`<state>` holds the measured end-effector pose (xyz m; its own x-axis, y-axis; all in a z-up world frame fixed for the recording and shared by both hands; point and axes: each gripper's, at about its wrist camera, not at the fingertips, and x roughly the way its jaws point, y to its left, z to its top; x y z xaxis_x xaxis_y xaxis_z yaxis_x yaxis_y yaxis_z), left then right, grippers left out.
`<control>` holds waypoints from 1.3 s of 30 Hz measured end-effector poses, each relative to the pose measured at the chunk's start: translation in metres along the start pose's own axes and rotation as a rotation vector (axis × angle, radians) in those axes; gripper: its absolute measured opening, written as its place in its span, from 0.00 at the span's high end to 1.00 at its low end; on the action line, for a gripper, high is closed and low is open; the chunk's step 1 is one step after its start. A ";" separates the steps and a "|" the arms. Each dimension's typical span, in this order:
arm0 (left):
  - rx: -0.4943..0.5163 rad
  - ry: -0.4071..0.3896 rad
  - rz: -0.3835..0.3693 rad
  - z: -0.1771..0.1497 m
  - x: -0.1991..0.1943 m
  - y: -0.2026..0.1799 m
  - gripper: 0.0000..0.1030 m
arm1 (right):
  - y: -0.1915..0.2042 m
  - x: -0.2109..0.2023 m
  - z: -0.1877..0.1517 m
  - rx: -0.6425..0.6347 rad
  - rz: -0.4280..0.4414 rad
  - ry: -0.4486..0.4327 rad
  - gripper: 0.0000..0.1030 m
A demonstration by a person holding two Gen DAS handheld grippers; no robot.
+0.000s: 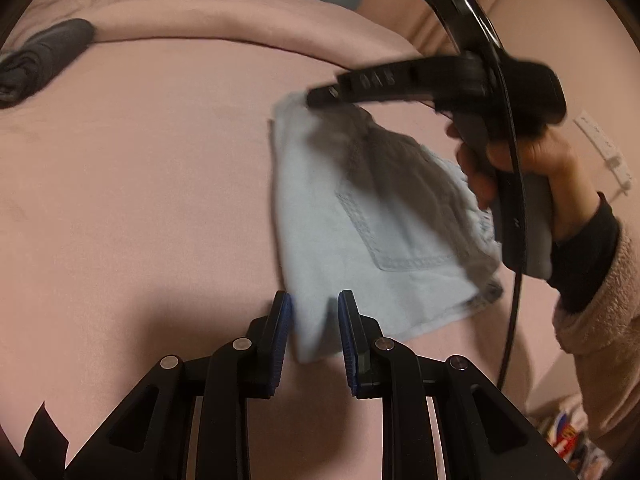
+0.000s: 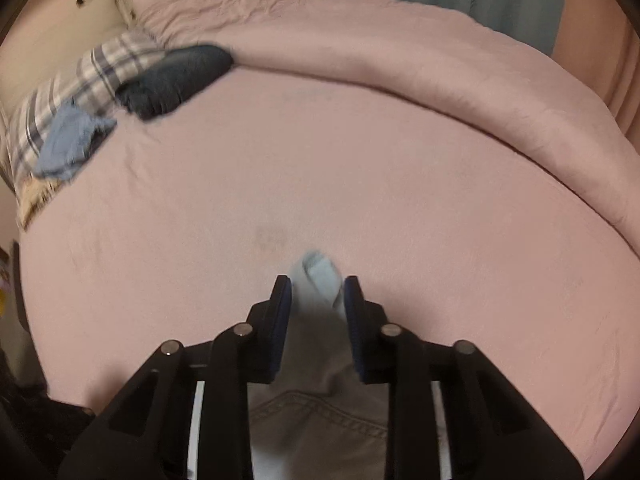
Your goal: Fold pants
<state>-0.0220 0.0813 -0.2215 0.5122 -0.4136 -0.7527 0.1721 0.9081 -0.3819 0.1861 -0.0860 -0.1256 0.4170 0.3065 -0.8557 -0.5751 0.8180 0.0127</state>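
Light blue folded pants (image 1: pixel 340 236) lie on the pink bed sheet (image 1: pixel 140 200), back pocket up. My left gripper (image 1: pixel 314 300) hovers at their near left corner with its jaws parted; cloth shows between the fingers. My right gripper (image 1: pixel 320 98) reaches over the far corner of the pants in the left wrist view. In the right wrist view the right gripper (image 2: pixel 318 284) has its jaws apart with the pants' corner (image 2: pixel 318 270) between them and the pants (image 2: pixel 320 412) below.
A dark folded garment (image 2: pixel 176 80), a blue cloth (image 2: pixel 68 148) and a plaid pillow (image 2: pixel 60 100) lie at the far left. A bunched pink duvet (image 2: pixel 440 60) runs along the back. A cable (image 1: pixel 512 280) hangs from the right handle.
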 end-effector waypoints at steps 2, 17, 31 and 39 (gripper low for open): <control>-0.010 -0.003 -0.003 -0.003 -0.002 0.001 0.79 | 0.007 0.005 0.000 -0.026 -0.008 0.002 0.74; 0.047 0.105 -0.090 -0.001 0.051 -0.039 0.79 | -0.001 0.035 -0.007 -0.027 0.030 0.168 0.73; -0.001 0.011 -0.123 0.003 0.020 -0.042 0.53 | -0.007 -0.048 -0.022 0.017 -0.026 -0.071 0.56; 0.028 -0.010 -0.052 0.021 0.038 -0.058 0.22 | -0.015 -0.103 -0.067 -0.006 -0.132 -0.174 0.47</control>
<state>0.0053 0.0141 -0.2167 0.5101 -0.4595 -0.7271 0.2216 0.8870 -0.4051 0.1047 -0.1621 -0.0721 0.6038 0.2766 -0.7476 -0.5112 0.8540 -0.0969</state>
